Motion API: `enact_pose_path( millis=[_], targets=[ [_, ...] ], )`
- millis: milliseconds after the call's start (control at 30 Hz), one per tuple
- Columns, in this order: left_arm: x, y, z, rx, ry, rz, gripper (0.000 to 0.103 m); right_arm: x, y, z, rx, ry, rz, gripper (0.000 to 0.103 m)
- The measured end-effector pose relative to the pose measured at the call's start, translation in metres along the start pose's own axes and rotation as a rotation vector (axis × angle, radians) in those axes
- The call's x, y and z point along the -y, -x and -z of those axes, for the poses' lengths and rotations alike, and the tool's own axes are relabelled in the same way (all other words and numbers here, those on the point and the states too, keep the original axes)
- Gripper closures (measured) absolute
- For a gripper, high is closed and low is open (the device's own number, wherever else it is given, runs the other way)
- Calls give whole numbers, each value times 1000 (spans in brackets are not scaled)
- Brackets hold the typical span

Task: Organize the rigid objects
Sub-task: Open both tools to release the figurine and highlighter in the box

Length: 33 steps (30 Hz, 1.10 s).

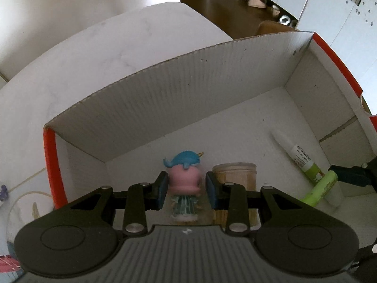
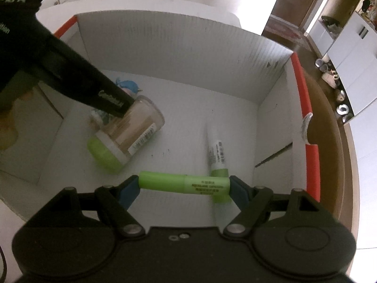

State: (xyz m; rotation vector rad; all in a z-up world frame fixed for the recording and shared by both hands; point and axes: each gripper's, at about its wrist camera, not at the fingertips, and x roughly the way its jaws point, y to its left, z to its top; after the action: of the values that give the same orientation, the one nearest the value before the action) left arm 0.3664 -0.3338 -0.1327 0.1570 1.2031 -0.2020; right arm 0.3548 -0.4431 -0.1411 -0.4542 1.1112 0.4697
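A white cardboard box (image 1: 179,89) with red-orange outer edges holds the objects; it also shows in the right wrist view (image 2: 179,47). My left gripper (image 1: 186,189) is inside the box, its blue pads close on either side of a pink figurine with a blue narwhal on top (image 1: 186,176); a narrow gap shows at each pad. A clear jar of toothpicks with a green lid (image 2: 127,136) lies beside it. My right gripper (image 2: 184,187) is shut end to end on a green lip balm stick (image 2: 183,184), low over the box floor. A white and green tube (image 2: 218,151) lies beneath it.
The box sits on a white round table (image 1: 94,54). The left gripper's black body (image 2: 59,66) crosses the upper left of the right wrist view. A wooden floor with small items and white cabinets (image 1: 341,4) lie beyond.
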Motion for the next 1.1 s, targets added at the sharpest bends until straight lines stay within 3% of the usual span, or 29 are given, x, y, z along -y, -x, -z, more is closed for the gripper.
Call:
enact_pose_path(
  millis=[267, 467, 1100],
  targets=[
    [0, 1, -2, -13, 5, 6, 69, -1, -3, -1, -25, -11, -25, 21],
    [-3, 6, -1, -18, 34, 21, 69, 3, 4, 4, -13, -31, -53, 14],
    [-14, 80, 36, 150, 50, 111, 68, 7, 71, 23, 165, -127, -77, 11]
  ],
)
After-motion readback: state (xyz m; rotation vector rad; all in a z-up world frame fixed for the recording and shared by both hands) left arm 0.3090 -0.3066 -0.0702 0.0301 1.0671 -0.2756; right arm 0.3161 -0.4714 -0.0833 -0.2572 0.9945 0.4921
